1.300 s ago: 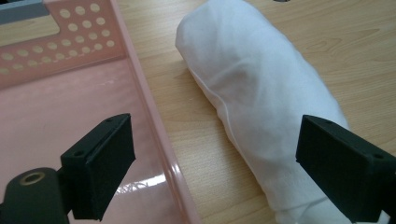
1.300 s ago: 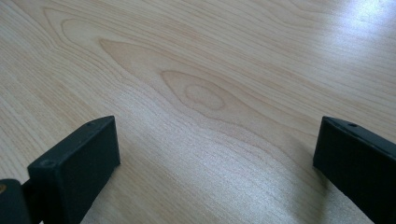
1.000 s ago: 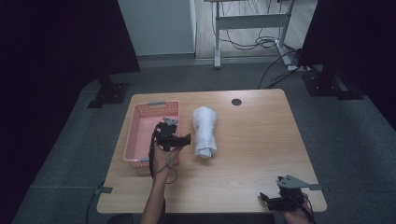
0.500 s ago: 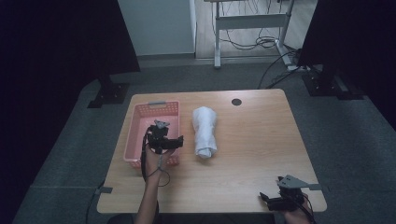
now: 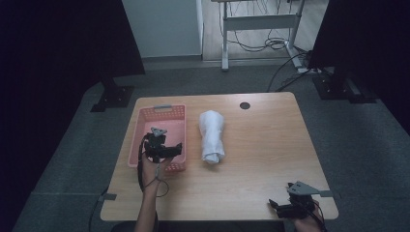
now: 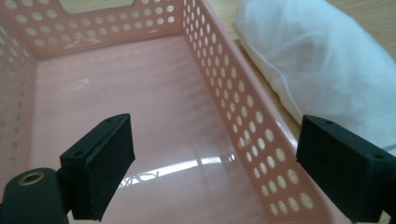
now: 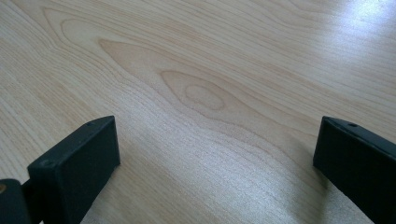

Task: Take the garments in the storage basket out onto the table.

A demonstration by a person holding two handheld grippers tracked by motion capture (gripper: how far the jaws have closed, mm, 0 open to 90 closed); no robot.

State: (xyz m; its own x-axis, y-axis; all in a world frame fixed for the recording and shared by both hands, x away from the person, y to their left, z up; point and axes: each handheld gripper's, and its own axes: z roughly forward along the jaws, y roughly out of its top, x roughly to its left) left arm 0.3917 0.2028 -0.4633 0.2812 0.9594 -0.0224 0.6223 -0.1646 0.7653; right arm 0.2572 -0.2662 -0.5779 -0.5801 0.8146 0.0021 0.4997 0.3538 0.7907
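High view: wooden surface (image 5: 261, 145) is carrying three items. Pink basket (image 5: 145, 126) is sitting at the left part, perforated walls, nothing inside. White roll (image 5: 212, 135) is lying just beside the basket's right wall, lengthwise front to back, apart from it by a narrow strip of wood. Small dark disc (image 5: 244, 105) is sitting near the far edge, well apart from the roll.

Left gripper (image 5: 164, 151) is hovering over the basket's near right corner, pointing toward the roll, a hand (image 5: 155, 169) holding it from below. Left gripper view: its fingers (image 6: 100, 161) are standing wide apart, gripping nothing; the basket's right wall (image 6: 243, 121) is running between them, one finger over the basket floor, the other on the roll's side (image 6: 327, 60).

Right gripper (image 5: 290, 207) is resting at the near right corner of the surface, well apart from basket and roll. Right gripper view: its fingers (image 7: 79, 163) are standing open over bare wood (image 7: 201, 93), holding nothing.
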